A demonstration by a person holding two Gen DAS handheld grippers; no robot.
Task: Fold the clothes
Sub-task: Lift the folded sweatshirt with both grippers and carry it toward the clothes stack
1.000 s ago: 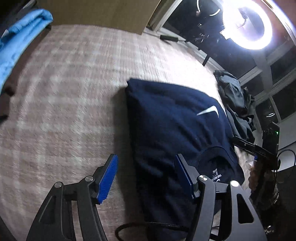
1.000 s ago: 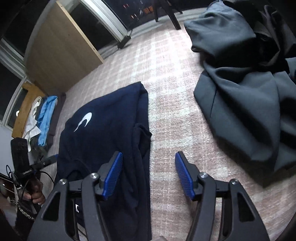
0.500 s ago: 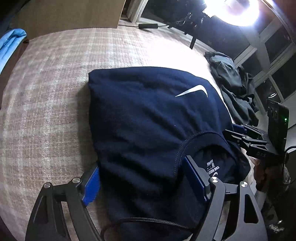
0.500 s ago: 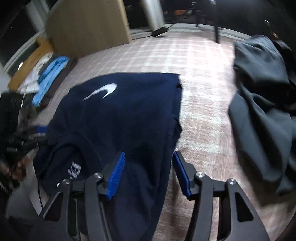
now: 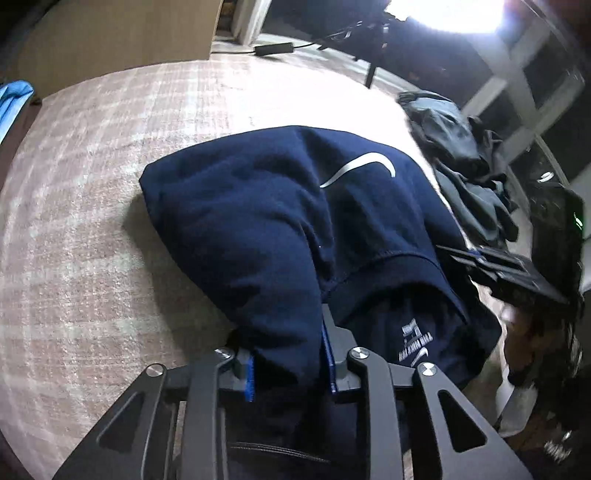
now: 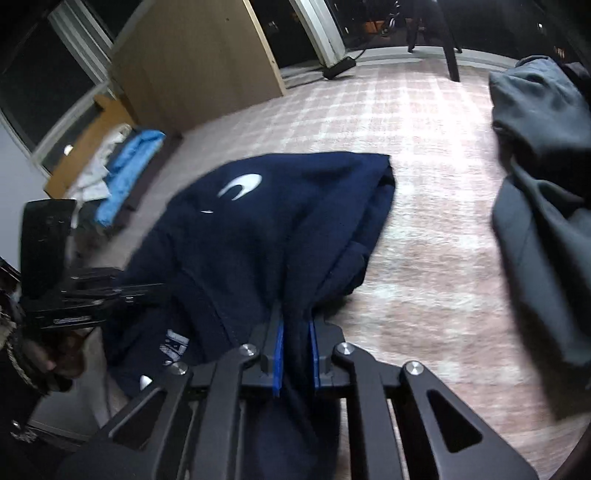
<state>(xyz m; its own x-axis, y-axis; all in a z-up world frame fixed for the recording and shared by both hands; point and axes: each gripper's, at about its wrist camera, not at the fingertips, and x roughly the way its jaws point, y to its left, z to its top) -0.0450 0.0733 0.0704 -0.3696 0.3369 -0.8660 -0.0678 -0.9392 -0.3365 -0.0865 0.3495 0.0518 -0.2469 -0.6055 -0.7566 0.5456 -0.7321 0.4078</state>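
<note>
Left wrist view. The left gripper (image 5: 290,363) is closed on a bunched fold of the navy sweatshirt (image 5: 258,206); only thick cloth separates its two blue-padded fingers (image 5: 249,380), and the fabric runs taut from the jaws out onto the bed. The sweatshirt lies near the middle of the plaid bedspread (image 5: 92,221), its white swoosh logo (image 5: 360,168) facing up toward the far right edge, its ribbed neckline and printed inner label (image 5: 415,341) turned toward the near right. A heap of grey clothes (image 5: 461,158) sits at the far right edge of the bed, apart from the sweatshirt. The right gripper (image 5: 498,266) appears at the sweatshirt's right side, blurred. A bright lamp (image 5: 461,14) glares at the top; a blue garment (image 5: 13,98) shows at the far left edge.

Right wrist view. The right gripper (image 6: 295,356) is likewise clamped on the sweatshirt (image 6: 277,221), a narrow gather of cloth filling the gap between its blue pads (image 6: 277,362). The garment rises slightly toward the jaws. The grey clothes (image 6: 546,184) lie well apart along the right edge of the bedspread (image 6: 424,240). The left gripper (image 6: 92,299), held by a hand (image 6: 61,358), meets the sweatshirt's left side. Beyond the left edge lie a blue garment (image 6: 129,166) and a wooden panel (image 6: 199,62).
</note>
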